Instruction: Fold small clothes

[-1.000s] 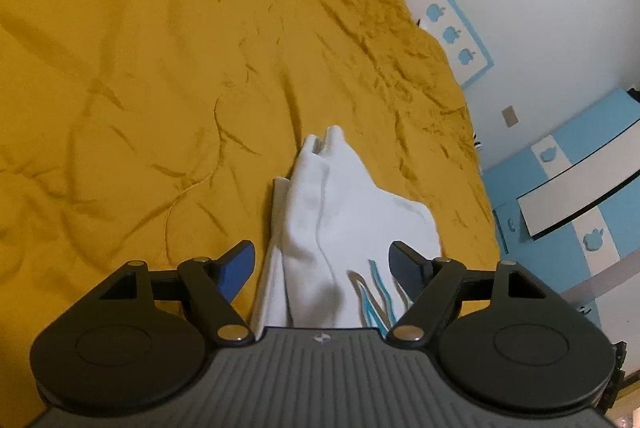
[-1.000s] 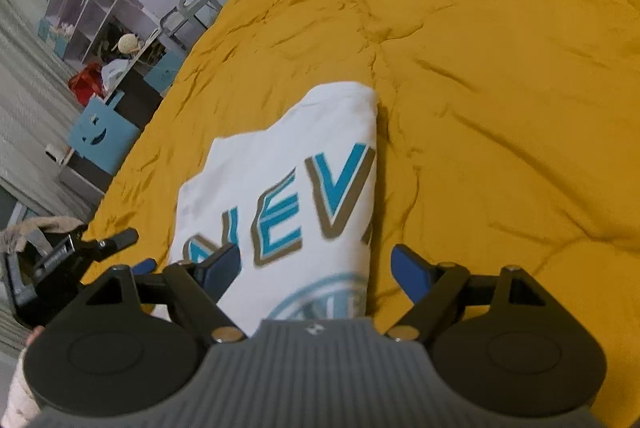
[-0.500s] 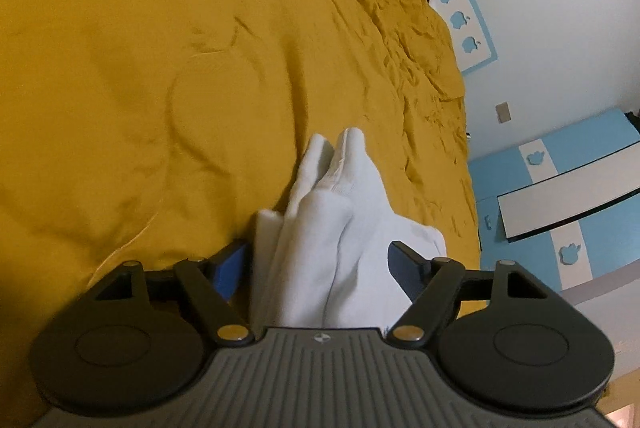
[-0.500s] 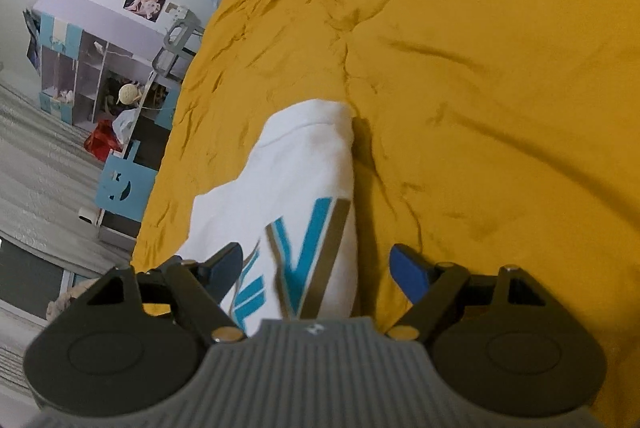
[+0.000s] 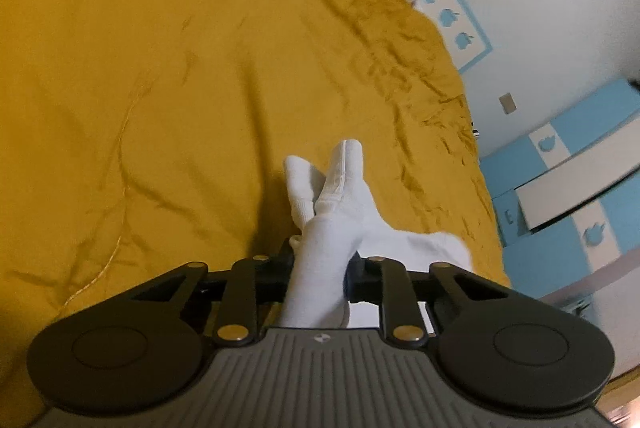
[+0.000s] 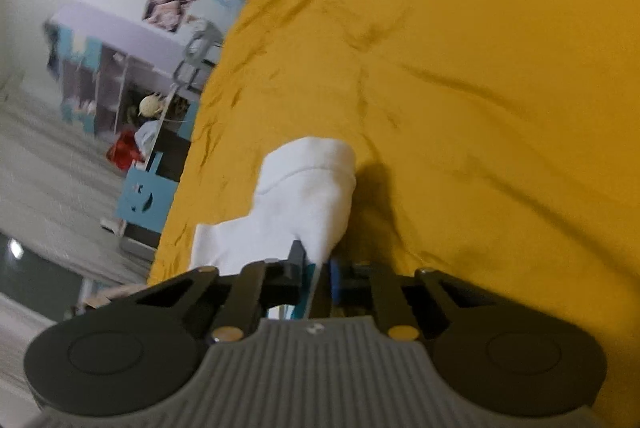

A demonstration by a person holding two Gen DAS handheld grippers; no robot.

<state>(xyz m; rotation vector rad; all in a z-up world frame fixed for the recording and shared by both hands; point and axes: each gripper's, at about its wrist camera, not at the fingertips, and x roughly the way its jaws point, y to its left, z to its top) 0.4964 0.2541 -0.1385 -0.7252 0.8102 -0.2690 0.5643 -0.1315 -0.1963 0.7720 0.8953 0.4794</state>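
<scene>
A small white T-shirt (image 5: 340, 211) with a teal print lies folded on the mustard-yellow bedspread (image 5: 160, 67). My left gripper (image 5: 320, 268) is shut on one edge of the shirt, and bunched white cloth runs forward from between its fingers. My right gripper (image 6: 318, 268) is shut on the shirt (image 6: 308, 195) at another edge; a sliver of teal print shows at the pinch. The rest of the shirt is hidden under both grippers.
The bedspread (image 6: 480, 67) fills most of both views. In the left wrist view a white wall and blue-and-white cabinets (image 5: 568, 163) stand past the bed's right edge. In the right wrist view shelves with toys (image 6: 132, 99) and a blue stool (image 6: 146, 195) stand on the floor at the left.
Both grippers have moved in low over the shirt and closed on its edges. They stood open above it before. The cloth is now bunched between the fingers.
</scene>
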